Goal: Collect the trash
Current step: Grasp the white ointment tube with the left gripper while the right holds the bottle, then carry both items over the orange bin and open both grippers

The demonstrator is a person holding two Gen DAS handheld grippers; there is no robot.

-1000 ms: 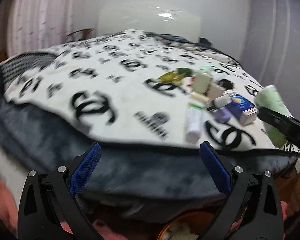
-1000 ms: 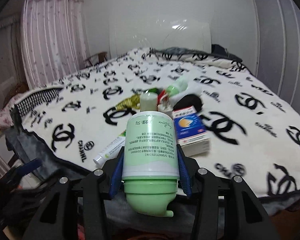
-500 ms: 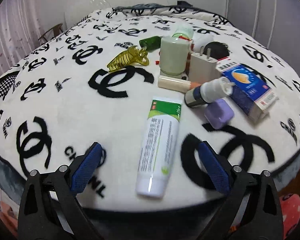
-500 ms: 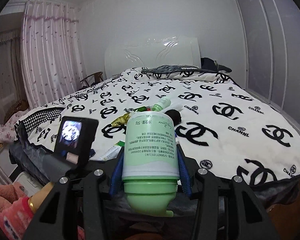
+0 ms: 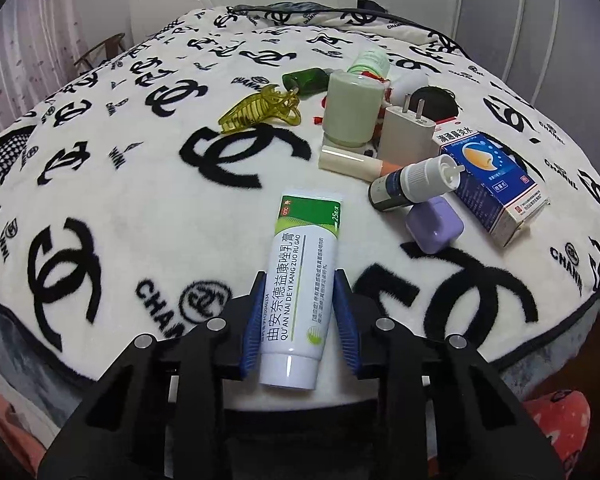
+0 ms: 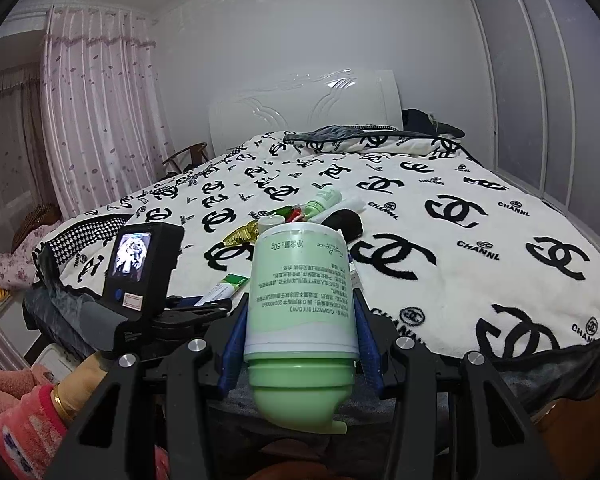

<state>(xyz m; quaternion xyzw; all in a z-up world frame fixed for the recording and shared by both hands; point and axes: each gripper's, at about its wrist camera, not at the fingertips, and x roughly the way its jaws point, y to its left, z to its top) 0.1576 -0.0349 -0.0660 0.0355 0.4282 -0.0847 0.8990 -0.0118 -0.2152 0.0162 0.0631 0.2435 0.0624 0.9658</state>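
A bed [image 5: 140, 184] under a cream blanket printed with black interlocked-C logos and the word "CHANNL" fills both views, with a pink curtain [image 6: 96, 120] at the left, a white headboard [image 6: 304, 104] behind and grey wardrobe doors on the right. Farthest left in the clutter near the foot of the bed lies a yellow-green hair clip [image 5: 260, 114]. Next comes the ointment tube [image 5: 300, 280], white with a green band, printed "OTC", "25" and "QU AN NAI DE YI KANG ZUO RU GAO"; the left gripper [image 5: 300, 320] has its blue jaws pressed against the tube's sides near the cap end, pinching it while it lies on the blanket. Right of it sit a pale green jar [image 5: 352, 112], a white plug adapter [image 5: 408, 136], a small spray bottle [image 5: 412, 184], a lilac case [image 5: 434, 224] and a blue medicine box [image 5: 492, 184] with Chinese text too small to read surely. The right gripper [image 6: 300, 340] holds a green lotion bottle [image 6: 302, 304] clamped between its jaws, label reading "50g", clear of the bed. The step in hand looks like picking up the tube; next it needs lifting straight off the soft blanket and carrying to a bin, which neither view shows.
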